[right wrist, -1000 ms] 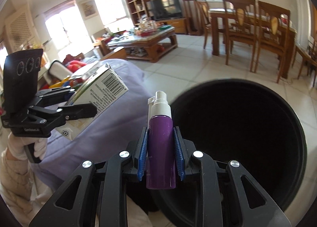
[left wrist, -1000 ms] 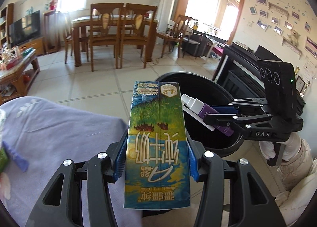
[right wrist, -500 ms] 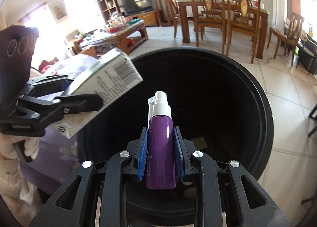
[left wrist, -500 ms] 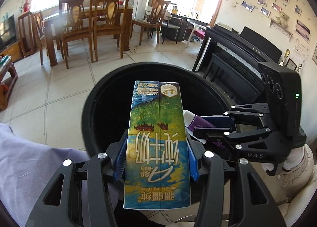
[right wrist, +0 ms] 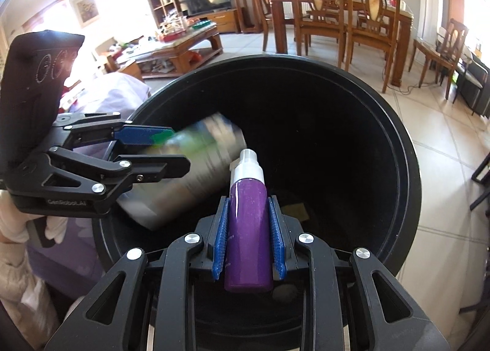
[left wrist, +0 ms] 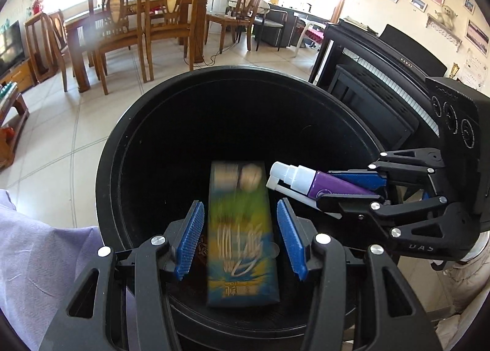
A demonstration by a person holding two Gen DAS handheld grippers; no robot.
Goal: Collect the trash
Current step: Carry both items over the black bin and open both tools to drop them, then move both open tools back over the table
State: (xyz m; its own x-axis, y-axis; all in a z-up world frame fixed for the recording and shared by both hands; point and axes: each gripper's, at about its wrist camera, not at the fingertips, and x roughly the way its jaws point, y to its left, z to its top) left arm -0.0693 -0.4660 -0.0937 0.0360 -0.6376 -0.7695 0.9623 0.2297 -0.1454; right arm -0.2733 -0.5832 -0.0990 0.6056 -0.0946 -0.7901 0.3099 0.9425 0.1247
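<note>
A milk carton [left wrist: 240, 234] with green, blue and yellow print is blurred in motion between the blue pads of my left gripper [left wrist: 240, 202]. The pads stand clear of its sides, so the carton is loose over the mouth of the black bin [left wrist: 214, 75]. In the right wrist view the carton [right wrist: 196, 173] tips down from the left gripper [right wrist: 174, 150] into the bin [right wrist: 306, 63]. My right gripper [right wrist: 248, 201] is shut on a purple spray bottle [right wrist: 248, 234] with a white nozzle, held above the bin. From the left wrist view that bottle [left wrist: 301, 181] and right gripper [left wrist: 324, 184] sit at the right.
A lilac cloth [left wrist: 36, 253] covers a surface left of the bin. A black piano [left wrist: 382, 81] stands close behind the bin on the right. A wooden dining table with chairs [left wrist: 137, 14] and a cluttered coffee table [right wrist: 177, 45] stand farther off on tiled floor. A small scrap [right wrist: 294, 210] lies in the bin.
Both grippers have moved from beside the lilac cloth to over the bin and lower. The left jaws have come off the carton, which now drops blurred. The right grip is unchanged.
</note>
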